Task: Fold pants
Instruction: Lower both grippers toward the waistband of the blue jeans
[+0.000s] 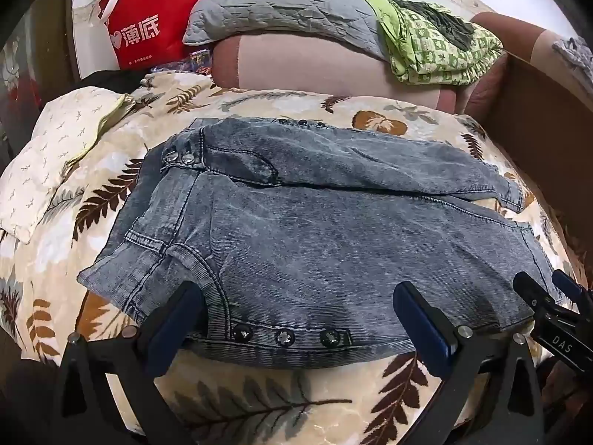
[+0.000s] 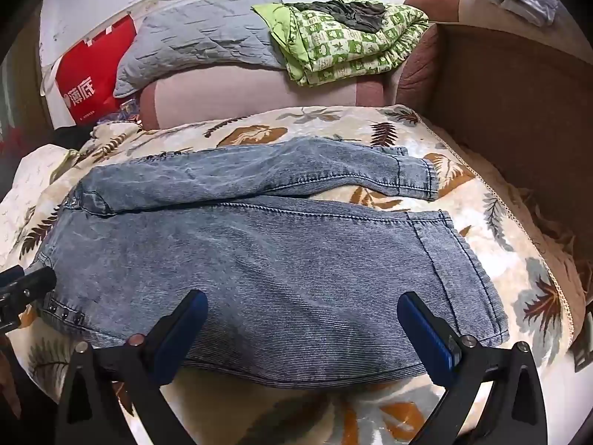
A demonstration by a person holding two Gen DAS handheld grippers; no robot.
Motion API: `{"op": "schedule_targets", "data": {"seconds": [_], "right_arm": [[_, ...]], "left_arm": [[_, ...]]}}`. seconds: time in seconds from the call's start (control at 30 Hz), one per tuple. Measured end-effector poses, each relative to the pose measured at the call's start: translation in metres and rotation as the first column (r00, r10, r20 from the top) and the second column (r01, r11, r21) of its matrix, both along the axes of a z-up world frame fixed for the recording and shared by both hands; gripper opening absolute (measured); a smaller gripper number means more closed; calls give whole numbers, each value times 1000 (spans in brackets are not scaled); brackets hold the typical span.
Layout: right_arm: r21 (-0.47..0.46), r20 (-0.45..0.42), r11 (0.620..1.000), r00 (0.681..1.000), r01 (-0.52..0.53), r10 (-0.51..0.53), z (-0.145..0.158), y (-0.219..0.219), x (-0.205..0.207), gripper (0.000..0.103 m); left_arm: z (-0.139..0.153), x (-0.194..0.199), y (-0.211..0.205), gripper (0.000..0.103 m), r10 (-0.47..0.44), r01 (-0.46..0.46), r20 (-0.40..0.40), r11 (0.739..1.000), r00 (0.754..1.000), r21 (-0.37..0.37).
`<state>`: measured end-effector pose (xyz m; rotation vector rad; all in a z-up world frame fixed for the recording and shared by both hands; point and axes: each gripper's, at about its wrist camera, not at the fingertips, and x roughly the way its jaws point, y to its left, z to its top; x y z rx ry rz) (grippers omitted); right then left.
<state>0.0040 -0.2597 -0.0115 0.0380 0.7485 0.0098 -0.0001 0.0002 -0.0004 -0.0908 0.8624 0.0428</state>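
Blue washed denim pants (image 1: pixel 315 230) lie flat on a leaf-patterned blanket (image 1: pixel 259 400), waist to the left, legs to the right. The far leg lies apart from the near one. My left gripper (image 1: pixel 296 319) is open, its jaws wide over the near edge by the studded pocket (image 1: pixel 285 335). My right gripper (image 2: pixel 302 328) is open over the near leg (image 2: pixel 296 267), close to the hem (image 2: pixel 463 259). The right gripper also shows in the left wrist view (image 1: pixel 548 304), and the left gripper in the right wrist view (image 2: pixel 22 289).
A cream pillow (image 1: pixel 55 155) lies left of the pants. Behind are a pink bolster (image 1: pixel 315 63), grey quilted pillow (image 1: pixel 281 3), green patterned bedding (image 1: pixel 437 44) and a red bag (image 1: pixel 148 26). A brown cardboard wall (image 1: pixel 541 118) stands at the right.
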Motion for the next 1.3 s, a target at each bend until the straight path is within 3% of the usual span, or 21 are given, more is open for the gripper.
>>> {"op": "schedule_targets", "data": {"seconds": [0.7,0.9,1.0,1.07,1.1,1.2,1.3], "right_arm": [[-5,-3,1000,1000,-4,3,-2,2,0,103],[34,-22,999,1000,-5,6,-5,-2,2,103],[141,-74,990,997,7,3,-8,-17,0,103],[291,-106,957,994,12,20,-10,-35,-7,103],[392,-129,919,992,37,15,-13,-51,-13,103],[545,-201,825,979,148,-43,-26,-88,-24,103],[646,-281,712,953,275,-113,-42,-131,-29,103]], "left_arm": [[-8,-2,10,103,30,-29,-29,999,999,17],[-10,-4,35,103,75,-77,-47,996,996,-43],[-14,-11,72,103,168,-178,-77,972,983,-152],[-15,-14,92,103,225,-237,-90,955,970,-177],[-15,-16,103,103,258,-273,-107,948,960,-166],[-27,-16,120,103,295,-316,-126,927,947,-201],[-43,-16,137,103,340,-375,-167,885,925,-275]]}}
